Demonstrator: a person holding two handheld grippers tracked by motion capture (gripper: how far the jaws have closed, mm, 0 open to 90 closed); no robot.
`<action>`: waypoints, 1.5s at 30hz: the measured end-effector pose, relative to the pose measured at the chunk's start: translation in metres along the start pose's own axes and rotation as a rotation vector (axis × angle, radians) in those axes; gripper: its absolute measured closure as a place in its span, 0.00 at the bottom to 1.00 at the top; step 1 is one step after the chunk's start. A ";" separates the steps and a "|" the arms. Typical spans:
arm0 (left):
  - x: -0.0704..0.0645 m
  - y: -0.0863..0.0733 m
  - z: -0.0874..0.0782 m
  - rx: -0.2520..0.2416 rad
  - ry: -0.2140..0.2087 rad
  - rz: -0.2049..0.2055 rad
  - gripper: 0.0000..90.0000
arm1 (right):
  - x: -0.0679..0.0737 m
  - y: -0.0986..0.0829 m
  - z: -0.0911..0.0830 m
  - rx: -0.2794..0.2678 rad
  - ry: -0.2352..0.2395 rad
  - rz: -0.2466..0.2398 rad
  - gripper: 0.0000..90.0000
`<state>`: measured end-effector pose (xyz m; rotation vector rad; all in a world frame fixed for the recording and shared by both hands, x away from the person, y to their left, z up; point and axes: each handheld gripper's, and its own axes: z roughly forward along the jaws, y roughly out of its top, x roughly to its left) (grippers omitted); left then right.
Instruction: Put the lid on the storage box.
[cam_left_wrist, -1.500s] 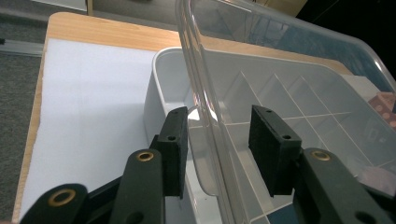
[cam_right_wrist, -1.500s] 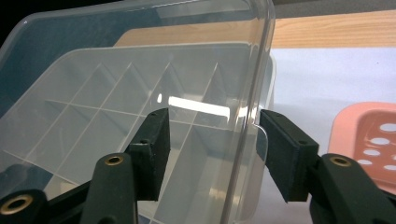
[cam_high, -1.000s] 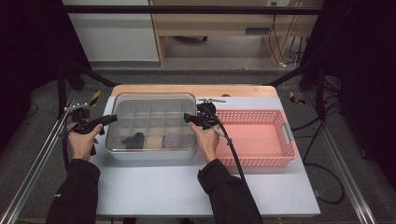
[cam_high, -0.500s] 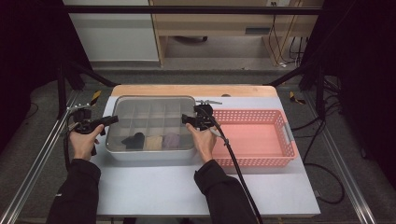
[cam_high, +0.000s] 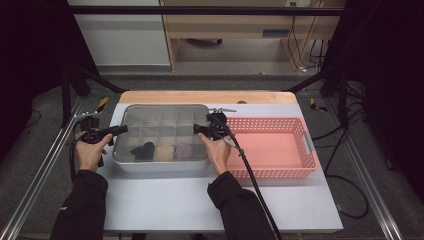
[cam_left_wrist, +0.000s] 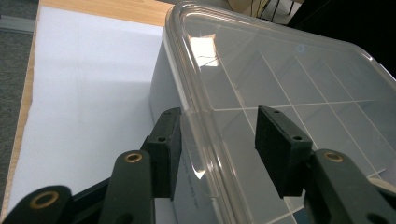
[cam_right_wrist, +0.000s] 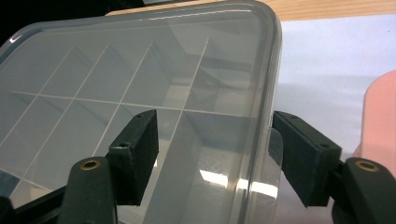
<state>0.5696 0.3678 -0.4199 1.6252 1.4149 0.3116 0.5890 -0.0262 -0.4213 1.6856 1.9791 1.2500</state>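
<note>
In the high view, the clear box (cam_high: 161, 134) is sitting on the white table (cam_high: 200, 200), just beside the pink basket (cam_high: 272, 147). The left gripper (cam_high: 120, 129) is reaching to the box's left edge and the right gripper (cam_high: 197, 129) is reaching to its right edge. Some small dark and light things are lying in the box's near compartments. In the left gripper view, the left gripper (cam_left_wrist: 217, 140) is standing open, with one jaw outside the box wall and one above the clear lid (cam_left_wrist: 280, 79), so the rim is lying between them. It is not squeezing yet. In the right gripper view, the right gripper (cam_right_wrist: 215, 154) is open too, straddling the lid's (cam_right_wrist: 140, 70) rim the same way. The lid looks smooth and slippery. If only one side is getting pinched, the lid could be tipping or popping off crooked. If the jaws are grabbing the box wall too, the whole box might be lifting and the little things inside could be spilling.
</note>
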 end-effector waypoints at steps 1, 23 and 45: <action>0.000 0.000 0.000 0.000 0.003 0.003 0.56 | 0.000 0.000 0.000 0.002 0.000 -0.005 0.35; -0.032 0.000 -0.044 -0.074 -0.036 0.147 0.53 | -0.003 0.014 -0.039 -0.138 0.040 -0.042 0.27; -0.079 -0.065 -0.080 -0.083 -0.156 0.275 0.45 | -0.073 -0.039 -0.156 -0.118 0.022 -0.239 0.30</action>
